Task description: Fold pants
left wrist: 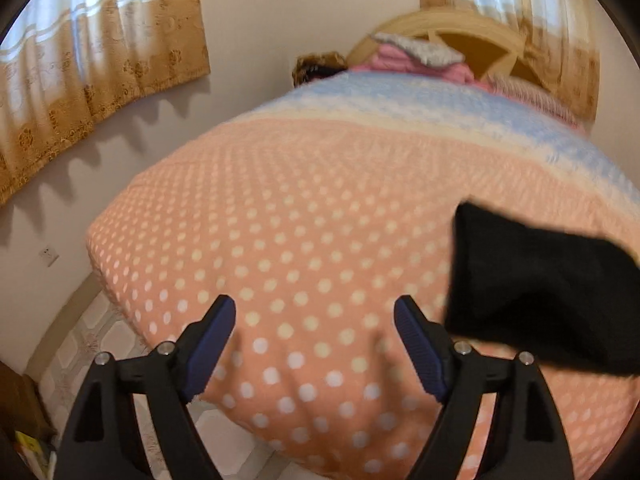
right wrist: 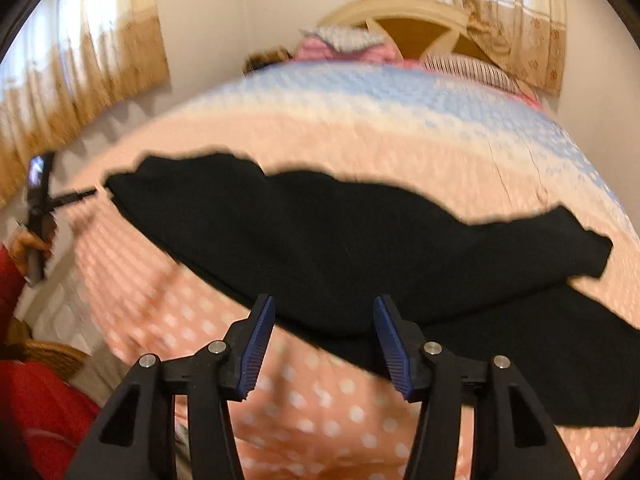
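Black pants (right wrist: 340,240) lie folded lengthwise across a pink, white-dotted blanket (right wrist: 320,408), with a second layer showing at the lower right. My right gripper (right wrist: 324,304) is open just short of their near edge, and its blue pads touch nothing. In the left wrist view only one end of the pants (left wrist: 540,288) shows, at the right. My left gripper (left wrist: 314,304) is open over bare blanket (left wrist: 300,220), to the left of that end. The right wrist view also shows the left gripper (right wrist: 86,194), held by a hand in a red sleeve (right wrist: 24,248) near the pants' left end.
The bed's left edge drops to a tiled floor (left wrist: 88,344) along a white wall. Pink and grey bedding (left wrist: 416,54) and a striped pillow (right wrist: 468,66) lie by the headboard (left wrist: 472,36). Curtains (left wrist: 100,68) hang at left. A wicker chair (right wrist: 52,354) stands by the bed.
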